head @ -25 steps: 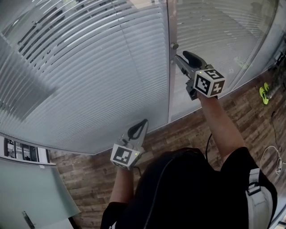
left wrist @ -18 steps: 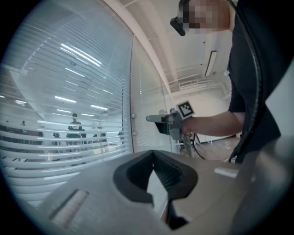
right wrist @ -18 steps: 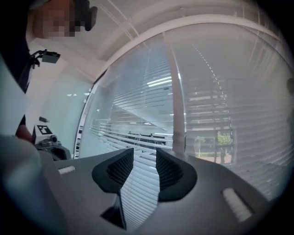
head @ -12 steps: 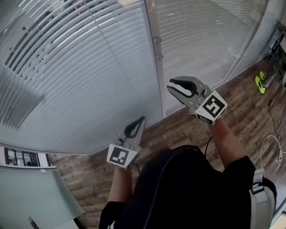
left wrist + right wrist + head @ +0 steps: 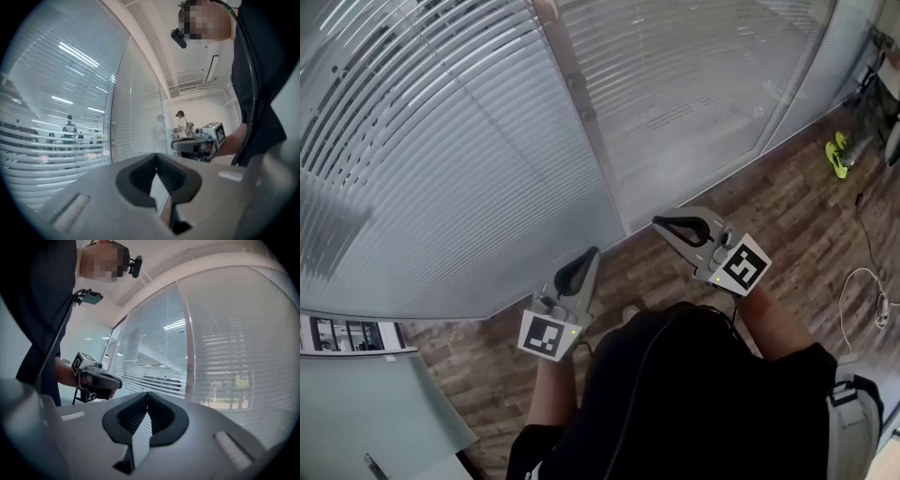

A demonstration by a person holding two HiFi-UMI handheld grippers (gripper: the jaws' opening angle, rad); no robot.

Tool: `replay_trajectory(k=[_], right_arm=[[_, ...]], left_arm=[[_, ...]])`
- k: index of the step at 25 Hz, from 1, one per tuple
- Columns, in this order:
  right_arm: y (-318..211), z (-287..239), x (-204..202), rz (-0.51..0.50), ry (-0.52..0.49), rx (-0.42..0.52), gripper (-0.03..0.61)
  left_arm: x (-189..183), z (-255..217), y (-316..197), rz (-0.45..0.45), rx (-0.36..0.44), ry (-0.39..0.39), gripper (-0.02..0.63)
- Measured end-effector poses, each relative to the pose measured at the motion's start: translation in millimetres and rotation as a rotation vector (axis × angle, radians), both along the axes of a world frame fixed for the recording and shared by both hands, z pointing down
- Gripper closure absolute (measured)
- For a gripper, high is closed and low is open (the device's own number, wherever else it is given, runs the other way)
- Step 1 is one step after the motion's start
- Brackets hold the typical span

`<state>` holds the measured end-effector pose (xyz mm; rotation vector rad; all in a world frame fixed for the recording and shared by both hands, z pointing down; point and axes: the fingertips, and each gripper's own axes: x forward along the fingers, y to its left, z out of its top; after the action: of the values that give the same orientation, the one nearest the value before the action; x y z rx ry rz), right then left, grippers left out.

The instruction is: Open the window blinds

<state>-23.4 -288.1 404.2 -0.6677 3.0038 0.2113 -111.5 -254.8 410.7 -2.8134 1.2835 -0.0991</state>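
Horizontal-slat window blinds (image 5: 441, 141) hang behind a glass wall, and a second panel (image 5: 694, 84) lies right of a pale upright post (image 5: 572, 75) that carries a small knob (image 5: 588, 114). My right gripper (image 5: 660, 223) is held level above the floor, well below and right of that knob and touching nothing. Its jaws have just been closing and now meet with nothing between them (image 5: 147, 393). My left gripper (image 5: 592, 251) is shut and empty too (image 5: 156, 155), pointing toward the blinds near the wall's foot. Each gripper view shows the other gripper (image 5: 197, 143) (image 5: 96, 380).
Wood-pattern floor (image 5: 787, 206) runs along the glass wall. Yellow-green shoes (image 5: 836, 155) lie at the far right and a white cable (image 5: 861, 305) lies on the floor. A pale panel (image 5: 375, 403) stands at the lower left. People (image 5: 69, 129) show through the slats.
The right gripper has drawn back from the knob on the post, dropped toward my body and shut its jaws. The left gripper has shifted only slightly.
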Motion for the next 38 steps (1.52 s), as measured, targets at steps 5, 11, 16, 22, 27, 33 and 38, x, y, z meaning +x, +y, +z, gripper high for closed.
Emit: replay_trajectory(k=[5,11,16,22,27,33,38], right_arm=[[20,4,32,-0.018,-0.026,-0.009,0.572],[39,12,68,-0.018,-0.018,-0.056,0.572],[59,21,91,-0.037,0.002,-0.068,0.572],[75,17,114,-0.053,0.015,-0.078,0.572],[83,15,125,-0.059,0.004,-0.071,0.572],[88,16,133,-0.052,-0.004,-0.081,0.572],[92,17,139,-0.046,-0.008,-0.086,0.572]], left_arm=[[34,-2,11,0.010,0.015,0.014,0.609],[71,0,23,0.024,-0.016,0.022,0.609],[97,0,37,0.025,-0.010,0.035,0.609],[128,0,57,0.030,-0.008,0.029,0.609],[139,0,65,0.029,-0.009,0.030,0.609],[147,1,68,0.036,-0.009,0.027,0.609],[151,2,72,0.037,-0.010,0.024,0.609]])
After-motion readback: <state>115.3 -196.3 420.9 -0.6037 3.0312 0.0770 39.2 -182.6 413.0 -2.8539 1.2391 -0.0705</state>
